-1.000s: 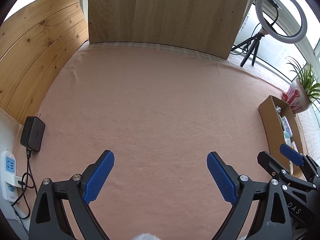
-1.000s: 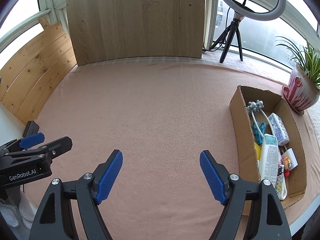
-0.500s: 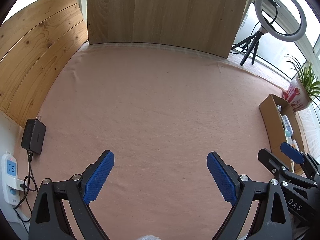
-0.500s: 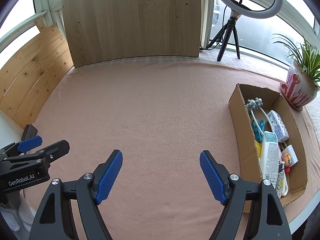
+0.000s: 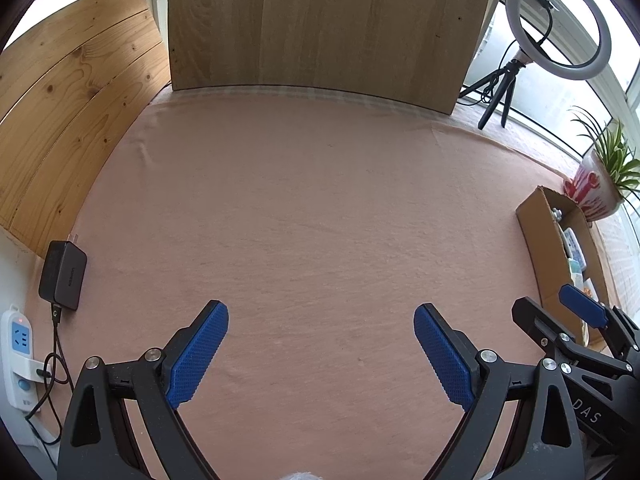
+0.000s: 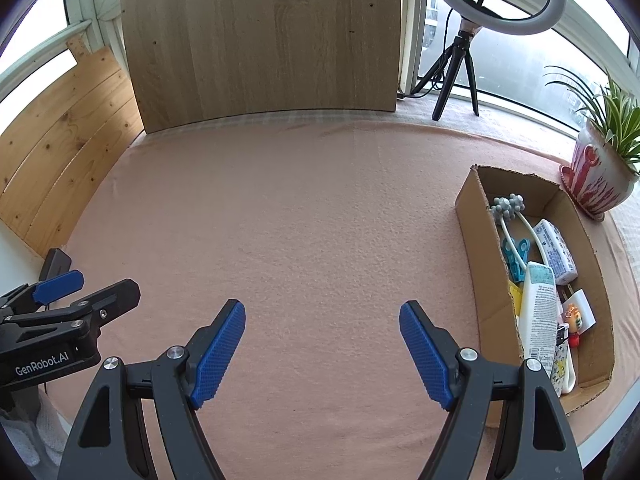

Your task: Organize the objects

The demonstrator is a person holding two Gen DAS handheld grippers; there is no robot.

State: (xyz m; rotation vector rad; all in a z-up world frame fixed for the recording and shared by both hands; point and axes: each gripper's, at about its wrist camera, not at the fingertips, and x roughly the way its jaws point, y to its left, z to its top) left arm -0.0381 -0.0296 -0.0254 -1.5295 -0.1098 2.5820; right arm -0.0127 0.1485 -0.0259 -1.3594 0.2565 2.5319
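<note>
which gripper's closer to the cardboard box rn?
Right. The right gripper hovers just left of the cardboard box; the left gripper sits farther left, beyond it, near the charger.

A table covered by a pink felt cloth (image 6: 304,232) carries everything; a cardboard box (image 6: 476,240) stands on it at the right side, near the front edge; just beyond the box, a red-and-white plant pot (image 6: 600,184) rests on the cloth; a ring light on a black tripod (image 6: 456,80) stands at the far right corner; a wooden board (image 6: 264,40) stands upright along the far edge; at the left edge, a black power adapter (image 5: 63,276) lies on the cloth, beside a white power strip (image 5: 18,356).
</note>
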